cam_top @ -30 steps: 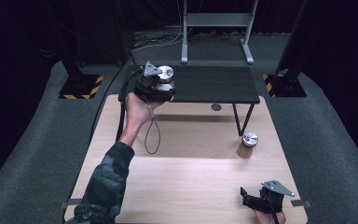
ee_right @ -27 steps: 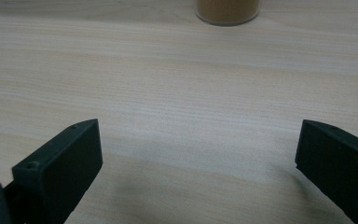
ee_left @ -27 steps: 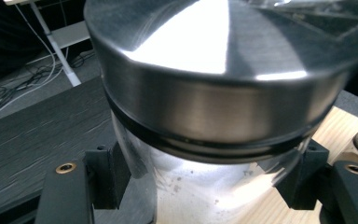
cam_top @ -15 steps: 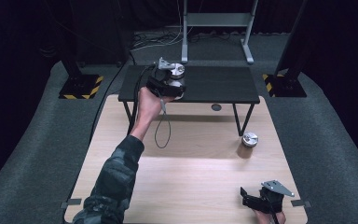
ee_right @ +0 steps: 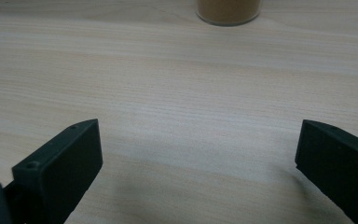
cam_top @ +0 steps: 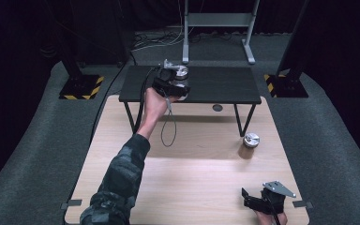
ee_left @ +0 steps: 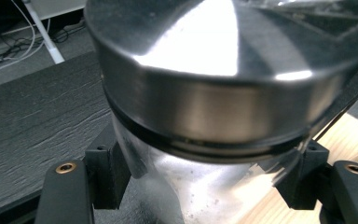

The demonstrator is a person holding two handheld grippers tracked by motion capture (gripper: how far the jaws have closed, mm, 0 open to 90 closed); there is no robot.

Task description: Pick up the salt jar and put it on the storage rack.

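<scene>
A glass jar with a shiny metal lid (ee_left: 214,70) sits between the black jaws of my left gripper (ee_left: 205,186), whose pads press on its glass body. In the high view that left gripper (cam_top: 178,80) holds the jar (cam_top: 182,72) over the near edge of a low black stand (cam_top: 220,85) at the far side of the wooden table (cam_top: 192,187). My right gripper (cam_top: 245,198) rests at the table's front right, open, with bare wood between its jaws (ee_right: 198,158). A second jar with brown contents and a metal lid (cam_top: 250,145) stands upright ahead of it (ee_right: 228,9).
The black stand has thin legs (cam_top: 243,121) on the tabletop's far part. A cable (cam_top: 169,126) loops down from the left gripper onto the wood. Dark posts with striped bases (cam_top: 80,86) and a grey frame (cam_top: 215,28) stand on the floor beyond.
The left hand has carried the jar to the right and slightly farther over the black stand. The right gripper and the brown jar have stayed put.
</scene>
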